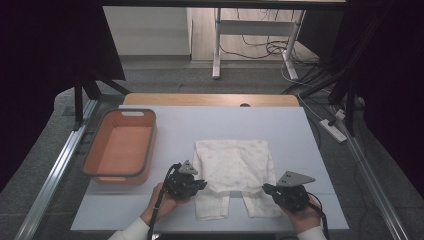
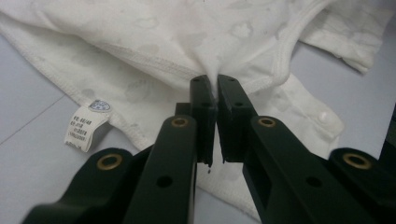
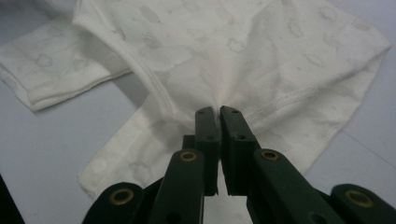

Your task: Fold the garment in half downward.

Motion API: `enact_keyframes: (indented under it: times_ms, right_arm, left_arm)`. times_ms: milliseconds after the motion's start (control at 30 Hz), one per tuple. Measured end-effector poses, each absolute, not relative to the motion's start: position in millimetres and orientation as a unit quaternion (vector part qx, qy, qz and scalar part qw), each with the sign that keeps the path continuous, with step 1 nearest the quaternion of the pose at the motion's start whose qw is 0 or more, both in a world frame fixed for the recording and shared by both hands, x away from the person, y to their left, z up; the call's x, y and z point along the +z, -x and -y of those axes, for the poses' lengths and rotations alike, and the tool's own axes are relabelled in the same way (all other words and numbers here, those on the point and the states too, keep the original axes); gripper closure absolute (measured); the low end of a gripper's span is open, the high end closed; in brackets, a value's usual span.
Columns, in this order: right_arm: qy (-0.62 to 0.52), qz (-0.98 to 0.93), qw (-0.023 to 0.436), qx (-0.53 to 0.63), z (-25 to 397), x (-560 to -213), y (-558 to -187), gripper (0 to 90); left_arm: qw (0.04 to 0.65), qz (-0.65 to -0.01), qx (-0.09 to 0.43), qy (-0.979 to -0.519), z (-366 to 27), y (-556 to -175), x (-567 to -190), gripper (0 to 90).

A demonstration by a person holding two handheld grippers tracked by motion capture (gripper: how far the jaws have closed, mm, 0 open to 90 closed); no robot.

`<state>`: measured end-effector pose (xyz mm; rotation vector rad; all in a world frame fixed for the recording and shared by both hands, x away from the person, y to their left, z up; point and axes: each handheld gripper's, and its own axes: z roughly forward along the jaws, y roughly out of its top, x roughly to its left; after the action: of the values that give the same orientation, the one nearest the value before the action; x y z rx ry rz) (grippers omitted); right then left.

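Between the jaws of the left tongs (image 2: 215, 88) a pinch of soft white cloth is clamped, pulled into a small peak; the right tongs (image 3: 219, 113) are likewise closed on a fold beside a stitched hem. Both grip the near edge of a white baby garment (image 1: 232, 165), thin knit with a faint printed pattern, lying flat on the pale grey surface (image 1: 300, 150), its two short legs pointing toward the person. A small printed label (image 2: 86, 125) hangs from its seam. Left of the garment, well apart, stands an orange rectangular plastic basket (image 1: 120, 147) with rounded corners and a grey rim.
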<state>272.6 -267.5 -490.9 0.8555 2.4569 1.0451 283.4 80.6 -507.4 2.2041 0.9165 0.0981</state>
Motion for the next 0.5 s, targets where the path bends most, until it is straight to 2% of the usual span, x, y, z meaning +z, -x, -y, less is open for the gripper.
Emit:
enact_keyframes:
  times_ms: [500]
  right_arm:
    - [-0.297, -0.867, 0.165, 0.365, 268.1, -491.4, -261.0, 85.7]
  left_arm:
    - [0.371, -0.354, 0.033, -0.858, -81.9, -272.5, -507.6, 84.8]
